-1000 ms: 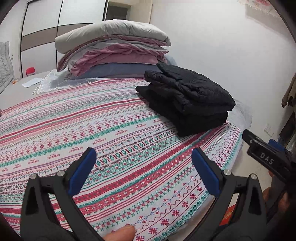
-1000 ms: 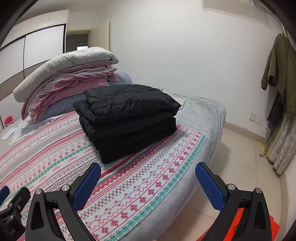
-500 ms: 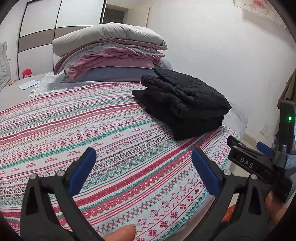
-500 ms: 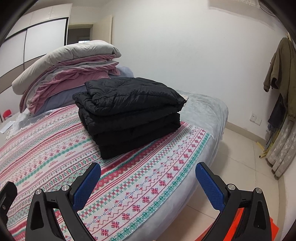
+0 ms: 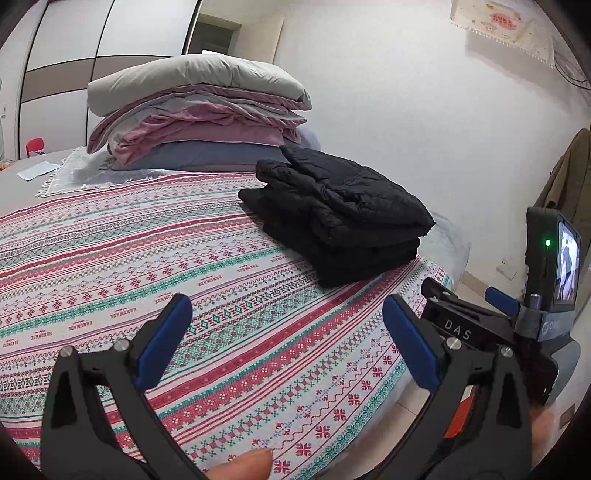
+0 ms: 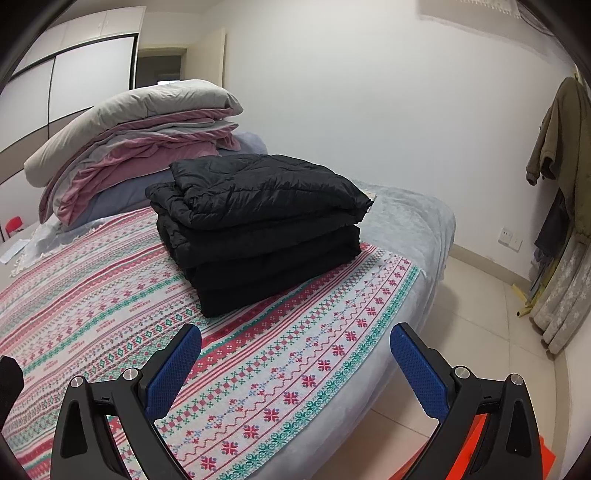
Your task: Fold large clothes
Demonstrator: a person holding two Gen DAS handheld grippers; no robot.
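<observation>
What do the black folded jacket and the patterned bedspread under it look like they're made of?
Black jacket: likely a thin synthetic shell, nylon or polyester, over padding; it has a faint sheen, stitched quilt lines and puffy folded edges. Patterned bedspread: looks like matte woven cotton or a blend; it lies flat and thin, with red and green bands that may be printed or woven in.

White letters "DAS" stand on the black body of the right tongs (image 5: 458,325) — seen from the left wrist. The striped bedspread (image 5: 221,280) carries a small repeated word in its teal bands — "HANDMADE", it seems, upside down. The wall hanging's (image 5: 506,26) red characters are too blurred to read.
</observation>
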